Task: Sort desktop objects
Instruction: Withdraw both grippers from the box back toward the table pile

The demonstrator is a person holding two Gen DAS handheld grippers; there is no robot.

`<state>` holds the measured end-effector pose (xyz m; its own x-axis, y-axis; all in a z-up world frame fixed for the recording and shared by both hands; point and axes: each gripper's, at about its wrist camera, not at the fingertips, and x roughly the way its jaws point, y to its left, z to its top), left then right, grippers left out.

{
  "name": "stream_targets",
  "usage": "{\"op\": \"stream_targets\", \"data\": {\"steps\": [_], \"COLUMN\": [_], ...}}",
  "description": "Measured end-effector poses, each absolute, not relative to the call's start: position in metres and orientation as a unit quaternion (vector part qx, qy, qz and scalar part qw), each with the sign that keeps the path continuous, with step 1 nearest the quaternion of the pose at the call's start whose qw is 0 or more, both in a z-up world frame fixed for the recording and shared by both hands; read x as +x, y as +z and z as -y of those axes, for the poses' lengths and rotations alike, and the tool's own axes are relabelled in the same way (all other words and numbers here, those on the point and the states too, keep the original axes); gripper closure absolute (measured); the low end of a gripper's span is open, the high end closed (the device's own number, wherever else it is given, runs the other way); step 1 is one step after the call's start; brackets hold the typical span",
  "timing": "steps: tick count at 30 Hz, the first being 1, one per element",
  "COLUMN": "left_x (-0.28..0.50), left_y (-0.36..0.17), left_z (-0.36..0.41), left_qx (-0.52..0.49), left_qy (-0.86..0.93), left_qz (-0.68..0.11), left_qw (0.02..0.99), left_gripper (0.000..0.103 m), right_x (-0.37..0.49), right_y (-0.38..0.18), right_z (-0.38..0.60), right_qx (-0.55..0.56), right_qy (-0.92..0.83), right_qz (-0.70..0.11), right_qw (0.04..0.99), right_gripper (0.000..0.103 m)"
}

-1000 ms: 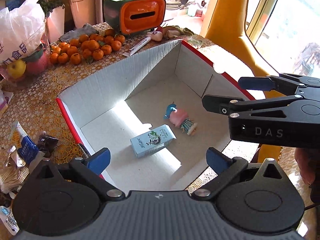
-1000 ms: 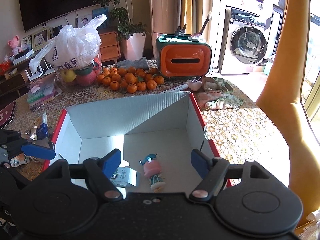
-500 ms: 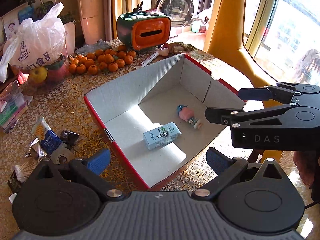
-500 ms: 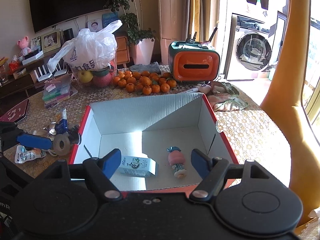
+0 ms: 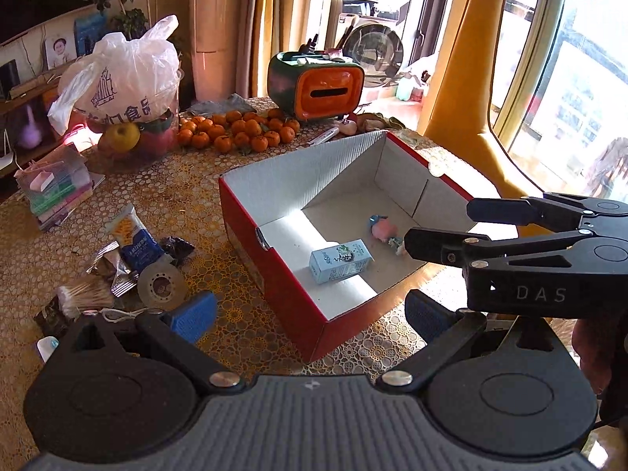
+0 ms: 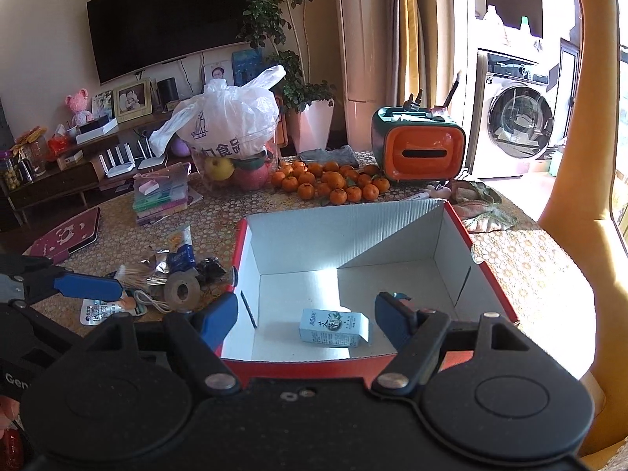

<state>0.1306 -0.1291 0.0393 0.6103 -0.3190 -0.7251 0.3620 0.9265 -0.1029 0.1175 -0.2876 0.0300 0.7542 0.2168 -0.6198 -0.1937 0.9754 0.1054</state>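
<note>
A red cardboard box with a white corrugated inside (image 5: 282,294) stands open on the gold lace-patterned tablecloth (image 5: 188,196). On its floor lies a small pale-blue carton with a green leaf print (image 5: 339,261), flat on its side, and just beyond it, at about two o'clock from the carton, a small pink toy with a blue cap (image 5: 382,229); the two are near but apart.

The left gripper (image 5: 310,316) hovers above the near corner of the box, its blue-padded fingers (image 5: 194,316) spread wide with nothing between them. The right gripper (image 6: 306,322) hangs over the box's near rim, fingers likewise wide apart and empty; the carton shows between them on the box floor, below them and not touched.

At nine o'clock from the box, on the cloth, sits a loose cluster: a grey roll of tape (image 5: 161,286), a blue-and-white snack packet (image 5: 133,241), a bundle of wooden toothpicks (image 5: 84,298) and crumpled foil wrappers (image 5: 117,274). At twelve o'clock from the box lie a pile of small orange tangerines (image 5: 239,133) and, behind them, an orange-fronted green tissue holder (image 5: 314,88). At ten o'clock stands a white plastic bag over a bowl of fruit (image 5: 121,82).
</note>
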Motion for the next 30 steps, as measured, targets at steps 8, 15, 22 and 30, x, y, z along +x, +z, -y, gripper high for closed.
{"op": "stream_targets", "data": {"steps": [8,15,22,30], "left_x": [0.107,0.085,0.064,0.044], "left_y": [0.038,0.033,0.030,0.026], "left_z": [0.101,0.073,0.048,0.017], "left_qx": [0.024,0.008,0.003,-0.004], "left_qy": [-0.165,-0.140,-0.116,-0.086], "left_qz": [-0.380,-0.369,-0.354,-0.337], "left_qw": [0.910,0.919,0.928,0.938], "left_gripper": [0.001,0.001,0.001,0.001], "right_x": [0.100,0.086,0.080,0.078], "right_y": [0.037,0.043,0.042,0.036], "right_z": [0.266,0.246,0.224,0.203], "right_qx": [0.013,0.015,0.016,0.009], "right_qy": [0.125,0.148,0.172,0.189], "right_qz": [-0.311,-0.294,-0.289,-0.292], "right_qw": [0.942,0.944,0.941,0.938], "right_gripper": [0.026,0.026,0.026,0.026]}}
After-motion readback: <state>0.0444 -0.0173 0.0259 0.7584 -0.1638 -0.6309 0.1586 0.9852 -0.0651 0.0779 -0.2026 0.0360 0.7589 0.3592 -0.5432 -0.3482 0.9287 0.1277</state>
